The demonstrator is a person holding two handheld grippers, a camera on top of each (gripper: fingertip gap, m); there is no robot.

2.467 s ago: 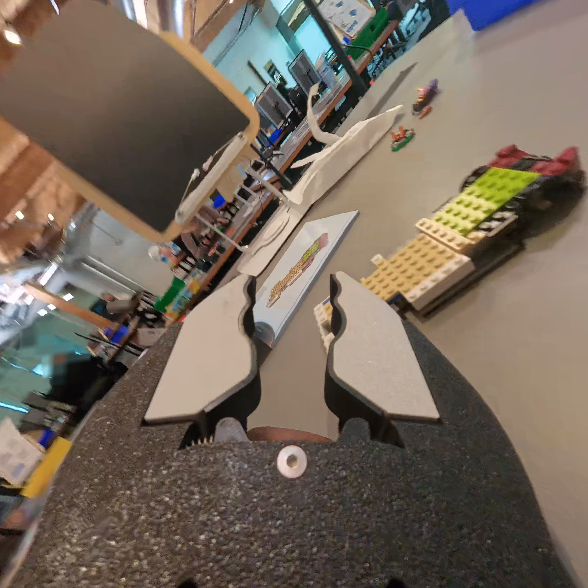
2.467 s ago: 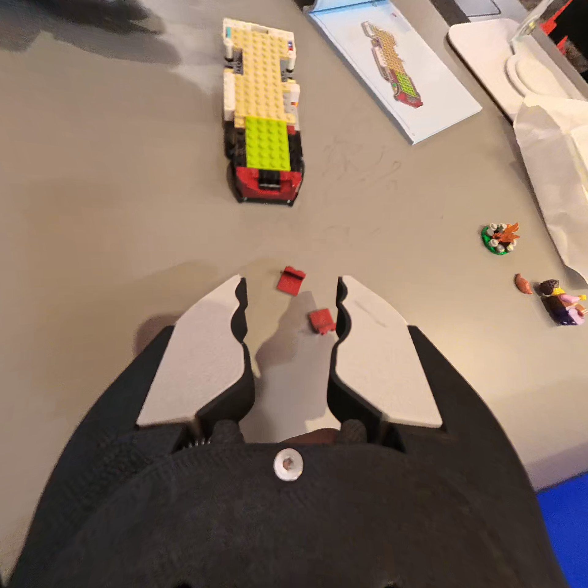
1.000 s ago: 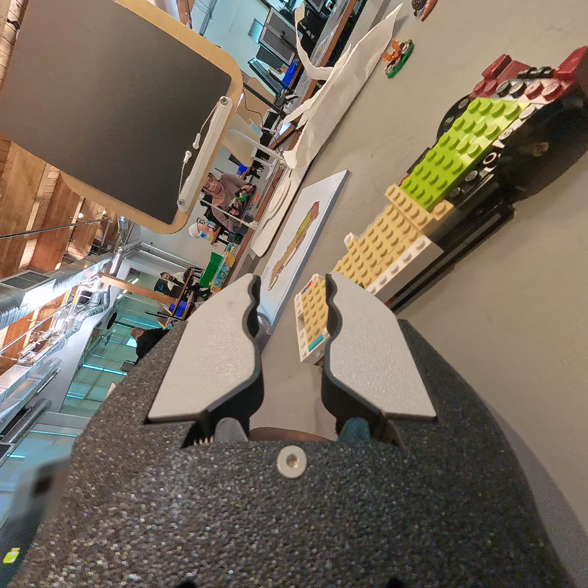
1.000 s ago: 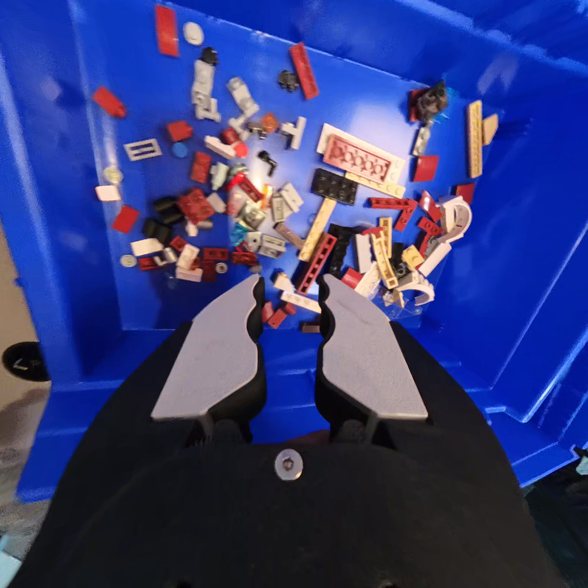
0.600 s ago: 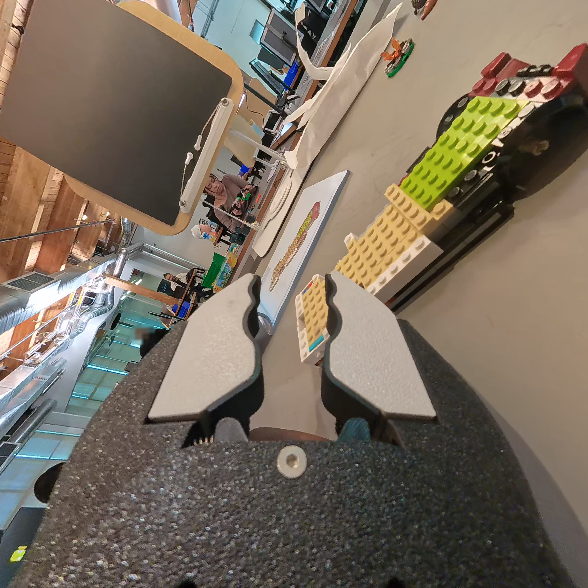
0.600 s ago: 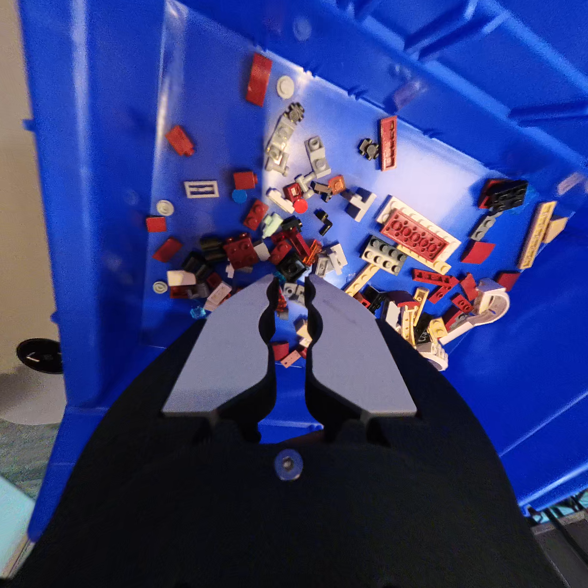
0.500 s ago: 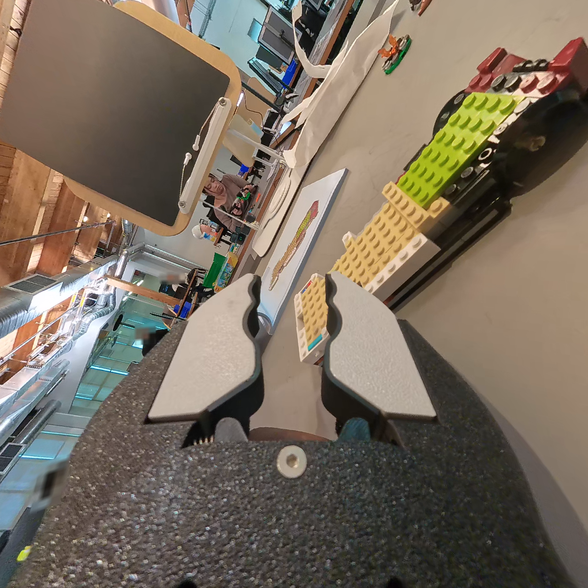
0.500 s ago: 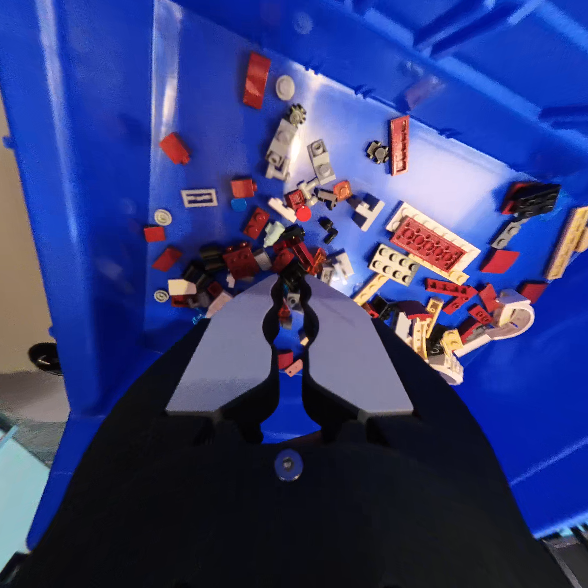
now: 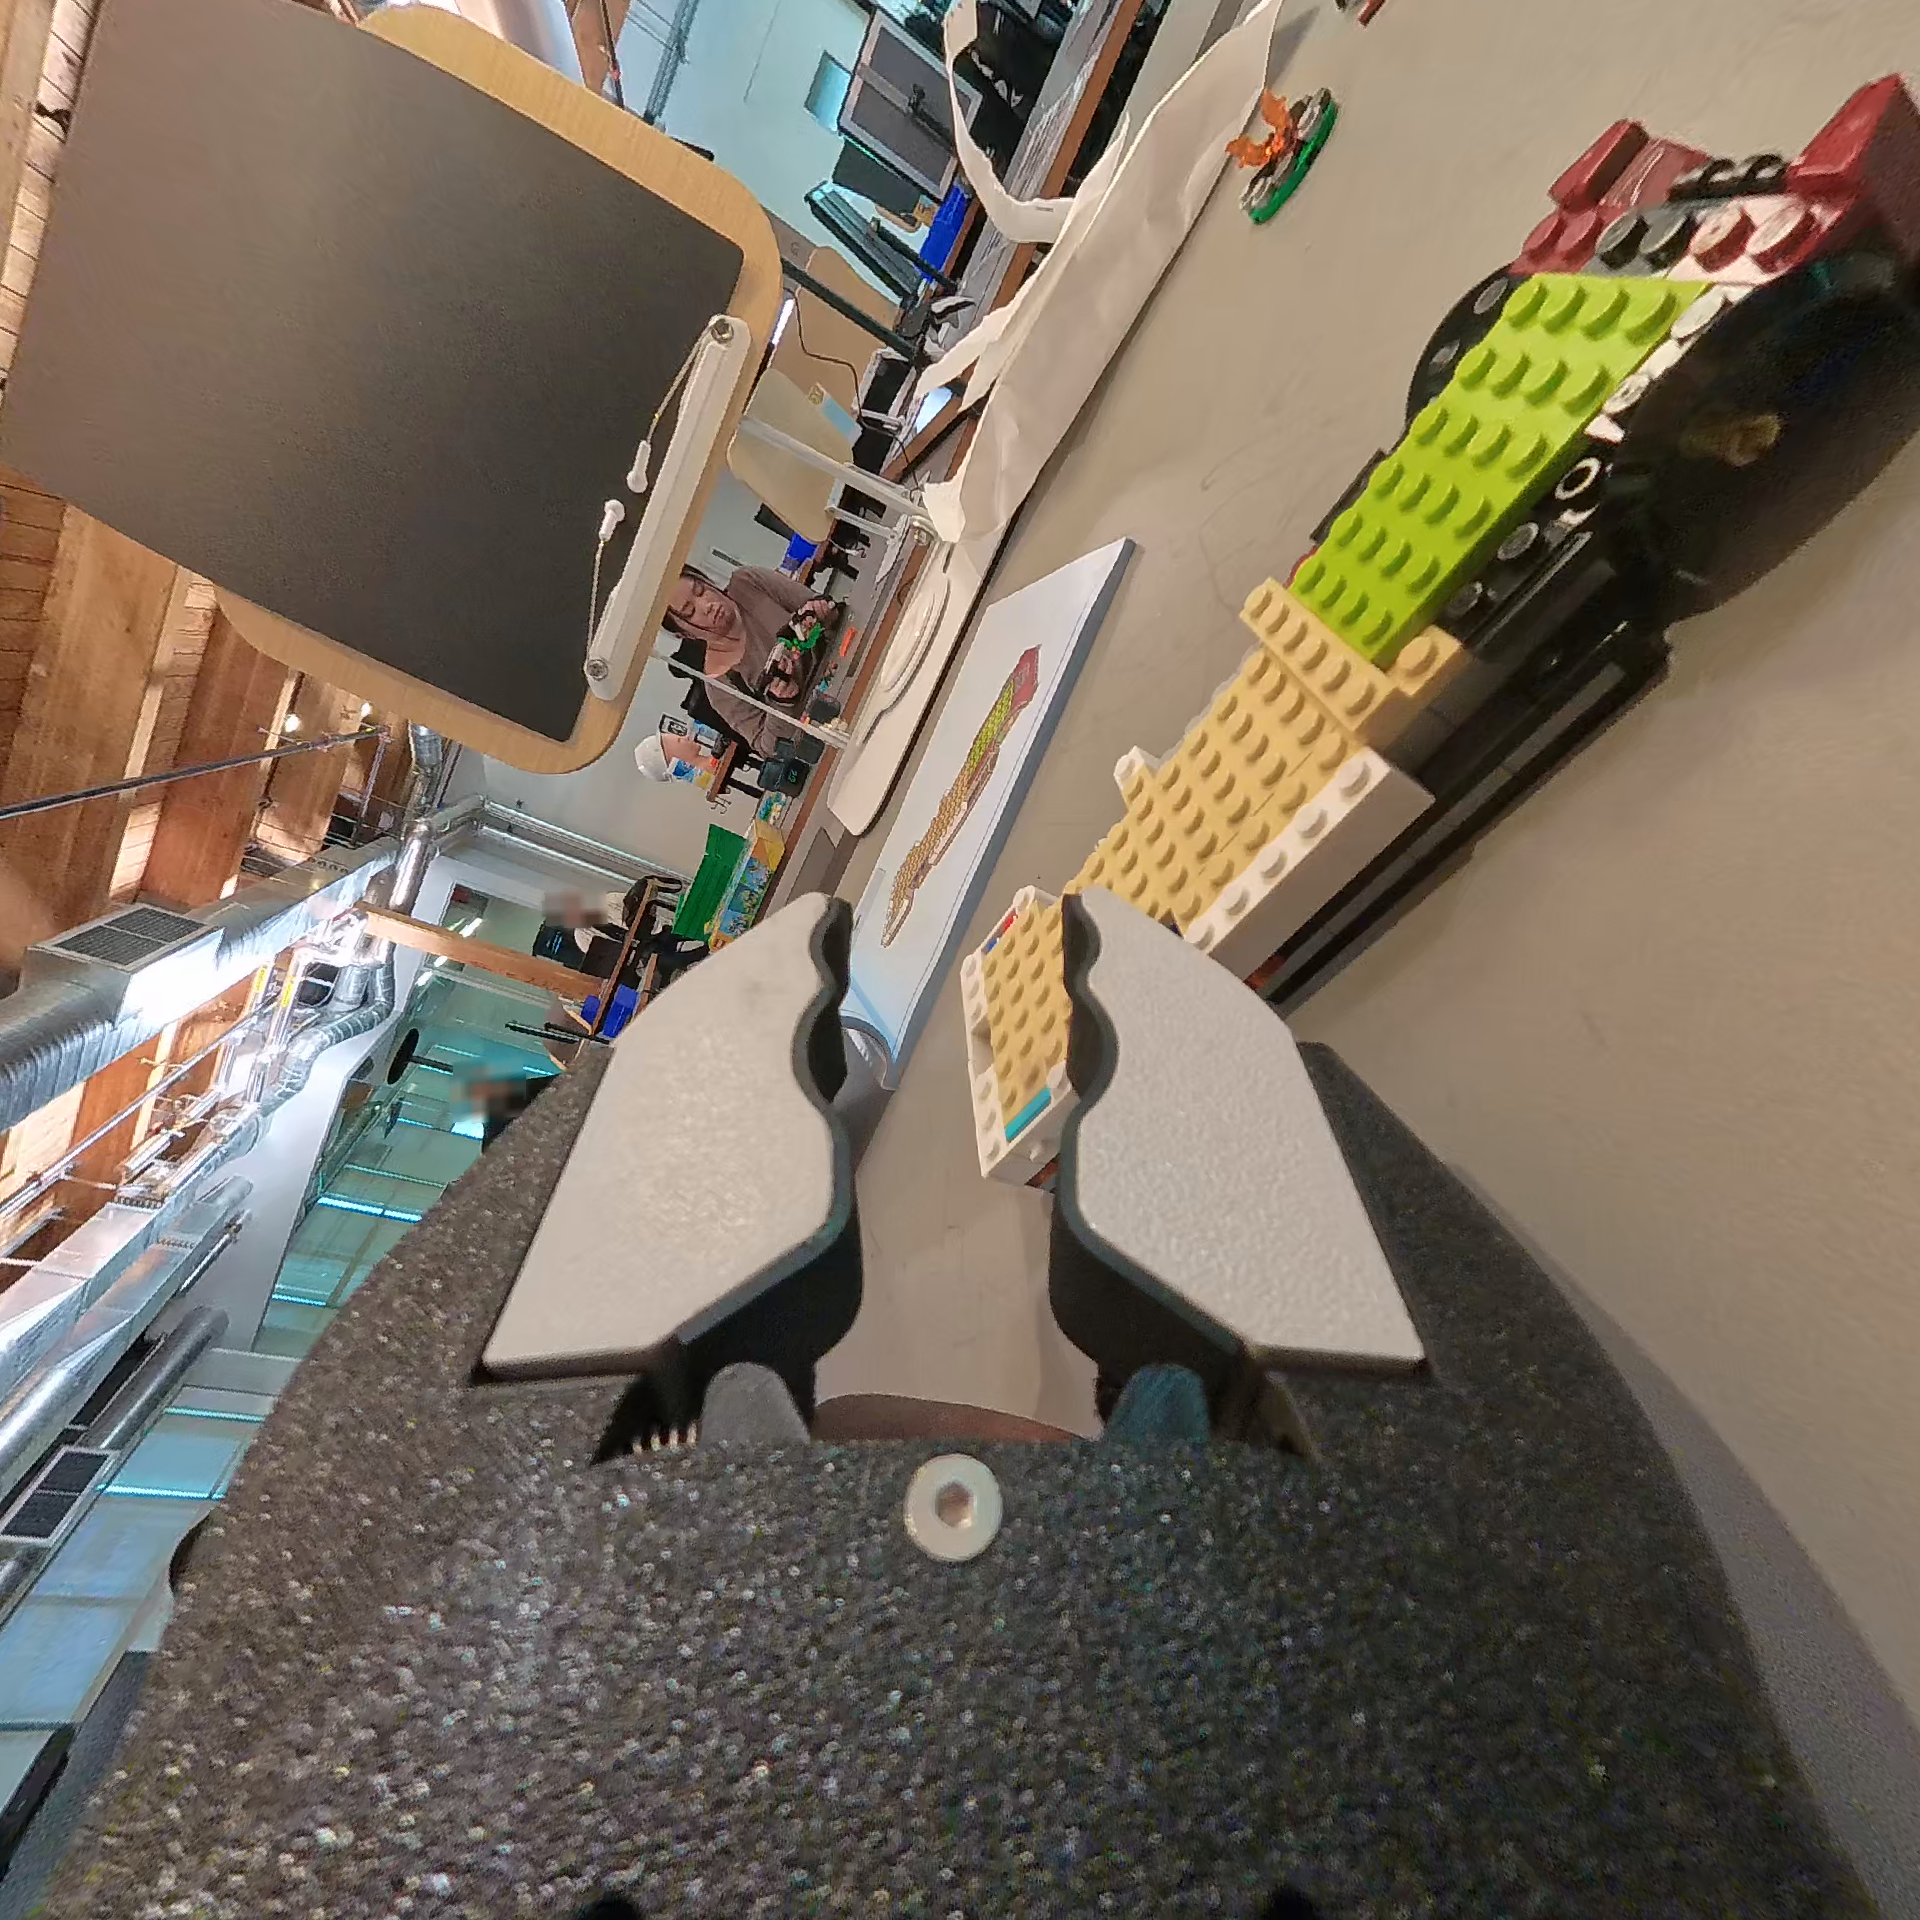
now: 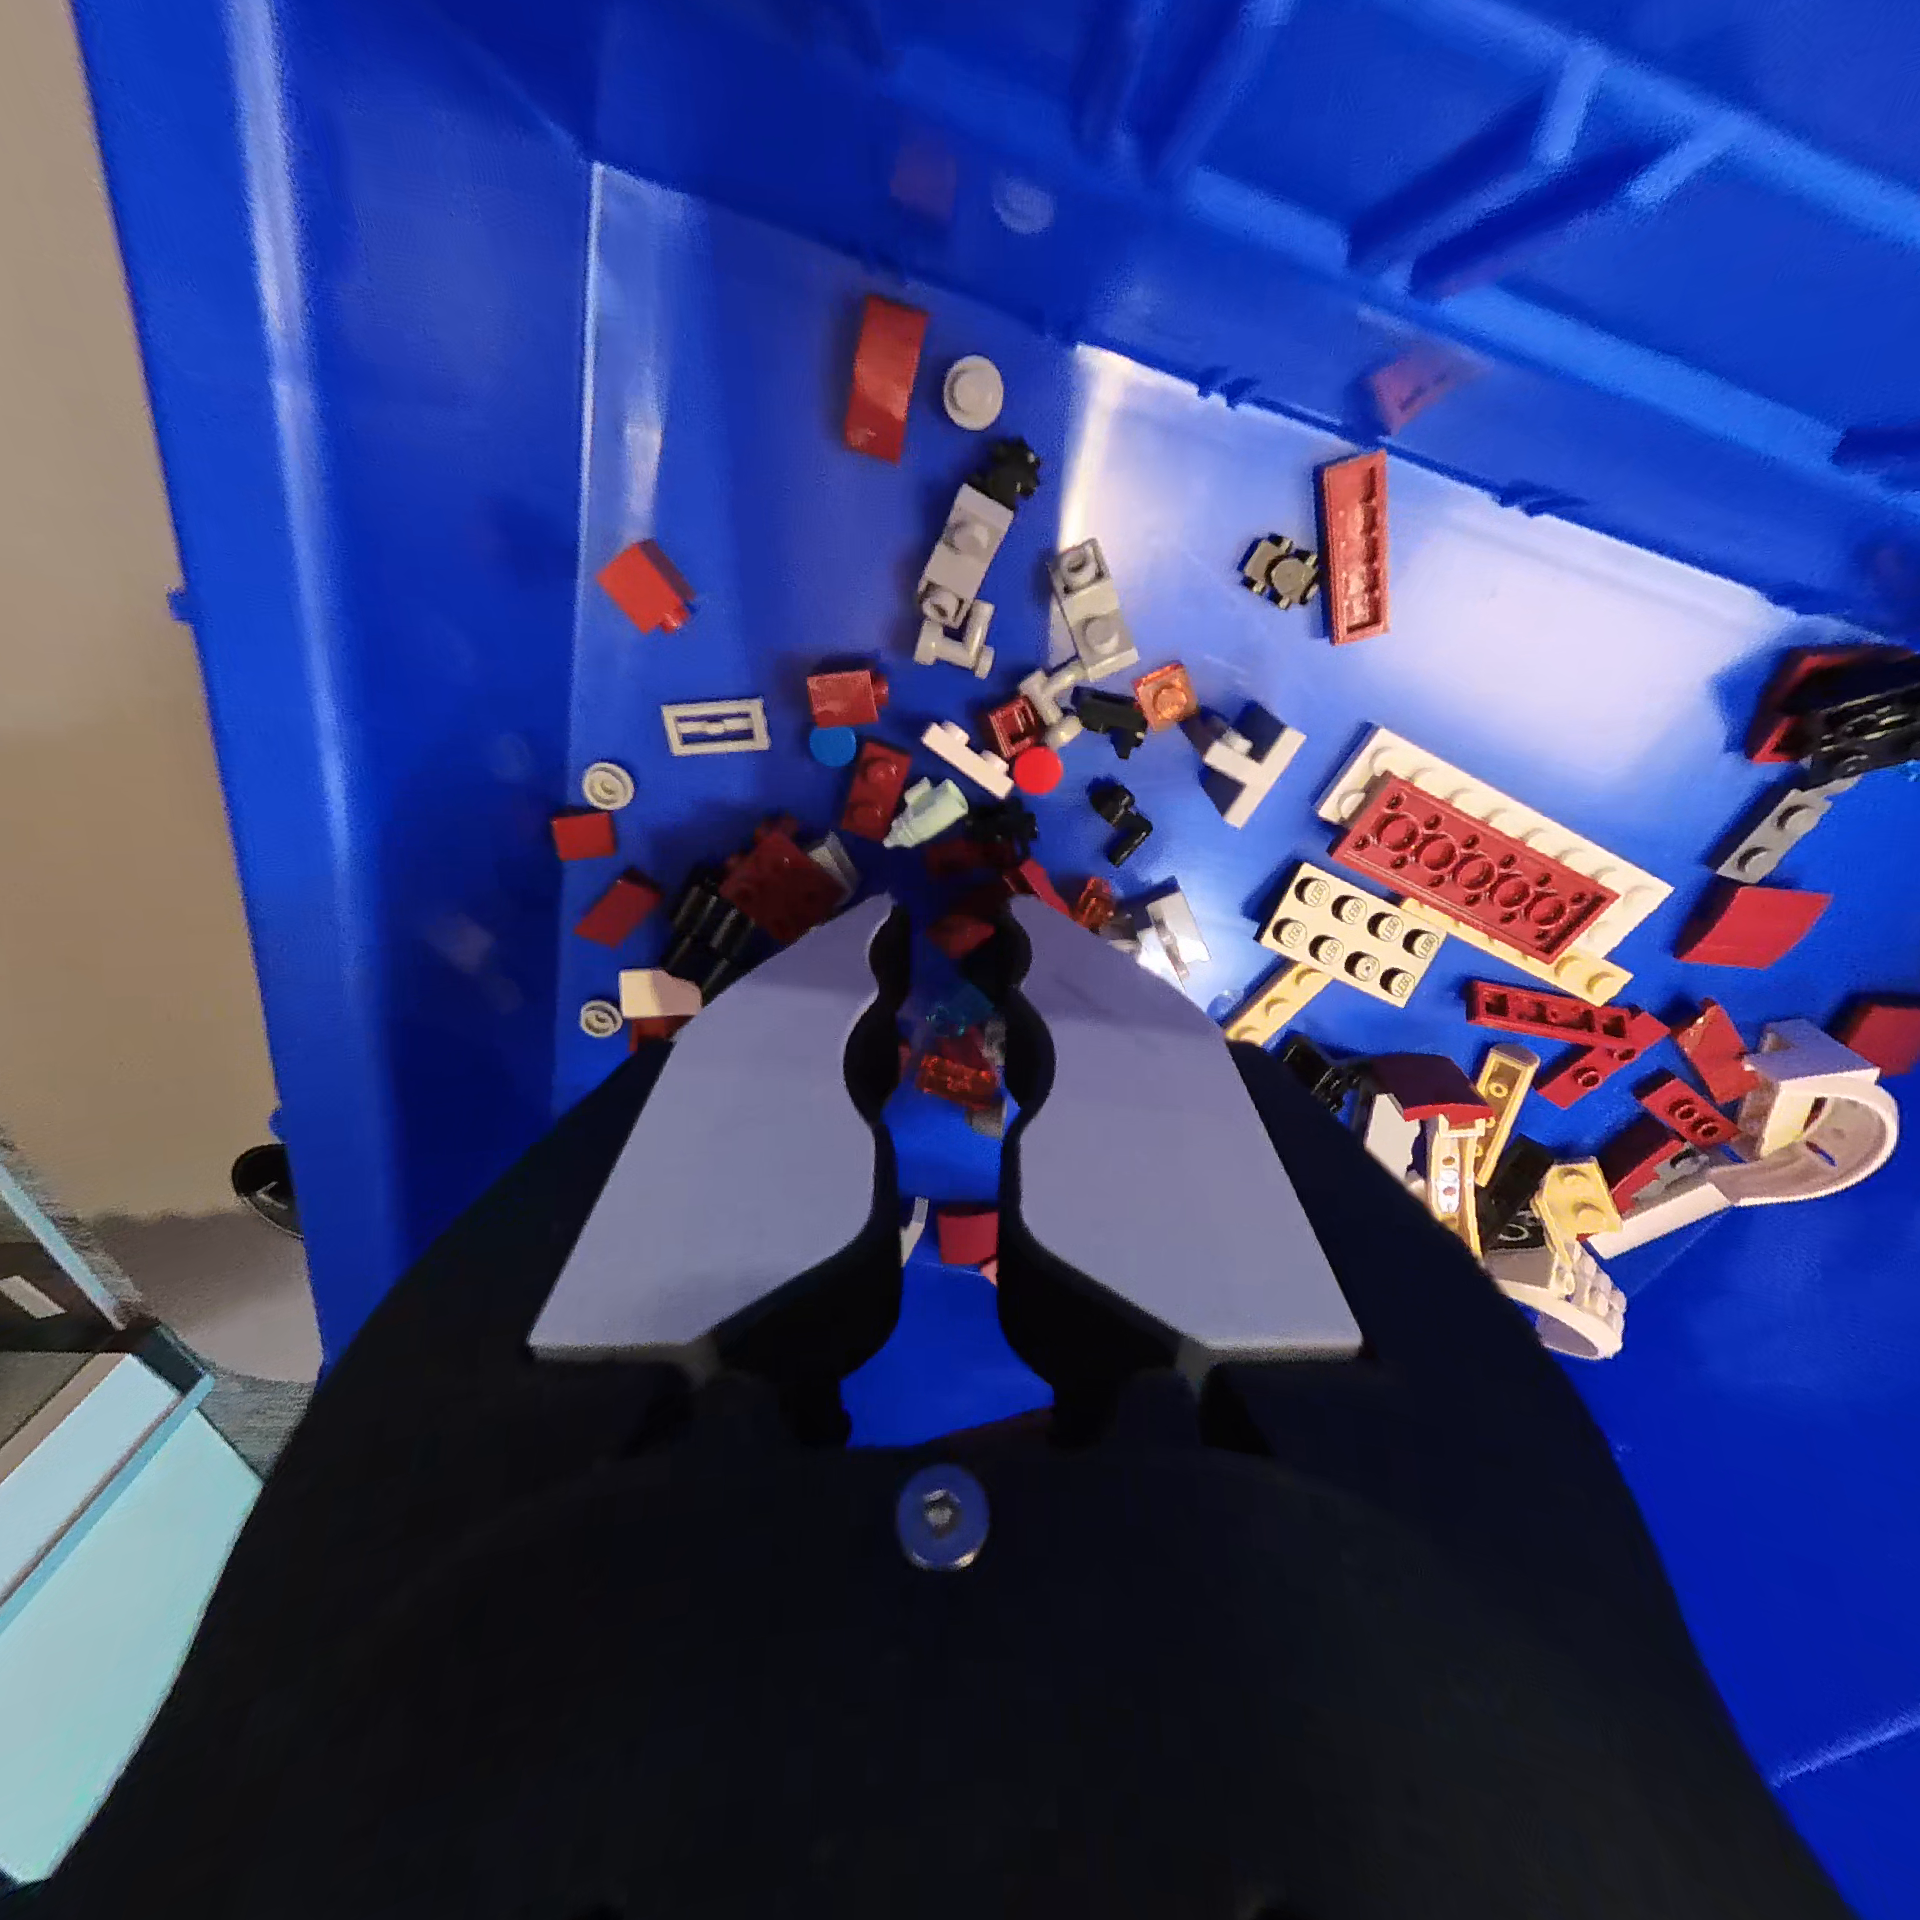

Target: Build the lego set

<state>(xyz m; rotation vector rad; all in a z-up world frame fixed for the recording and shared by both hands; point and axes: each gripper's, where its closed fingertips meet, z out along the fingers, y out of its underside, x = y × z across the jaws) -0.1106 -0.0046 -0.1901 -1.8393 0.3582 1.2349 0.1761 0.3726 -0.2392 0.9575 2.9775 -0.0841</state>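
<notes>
Our left tongs stand open over the grey tabletop, with one finger just beside a tan studded plate with a white rim. Our right tongs are narrowly parted inside the blue plastic bin and bracket a small dark red brick. Through the blur we cannot tell whether they pinch it.

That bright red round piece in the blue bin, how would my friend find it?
Look into the blue bin and find the scattered pile of small bricks just beyond the gripper. The red round piece lies flat there, beside a little white plate. It is the only bright red smooth circle; its neighbours are dark red and blocky.
</notes>
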